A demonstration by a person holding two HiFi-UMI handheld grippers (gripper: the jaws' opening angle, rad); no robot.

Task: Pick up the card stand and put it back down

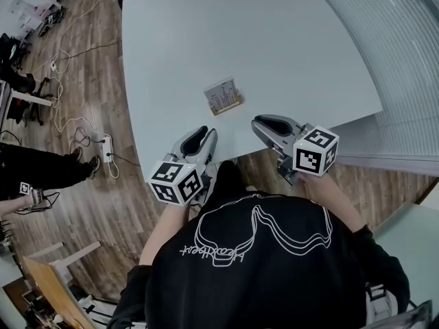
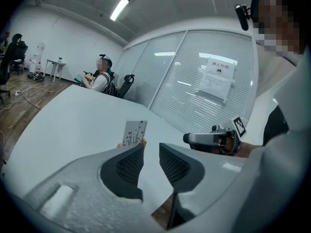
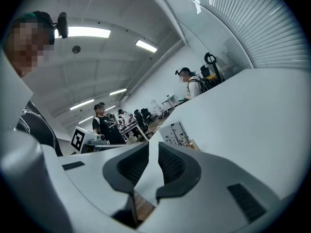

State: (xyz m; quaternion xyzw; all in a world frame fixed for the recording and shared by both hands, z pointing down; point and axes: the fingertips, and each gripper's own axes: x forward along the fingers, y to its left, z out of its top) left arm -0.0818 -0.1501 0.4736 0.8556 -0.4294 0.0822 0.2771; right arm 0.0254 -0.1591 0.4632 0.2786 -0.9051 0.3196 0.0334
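A: What sits closest to the person?

B: Two handheld grippers at the near edge of the white counter [image 1: 288, 40]. The left gripper [image 1: 204, 134] has its jaws a little apart, with nothing between them. The right gripper [image 1: 263, 123] is the same, parted and empty.

A: Where is the card stand?

B: The card stand [image 1: 223, 95] is upright on the counter just beyond both grippers, between them, touching neither. A seated person [image 2: 101, 79] is at the far end.

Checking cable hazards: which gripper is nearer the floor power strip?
Left. The left gripper sits above the table edge nearest the power strip; the right gripper is farther over.
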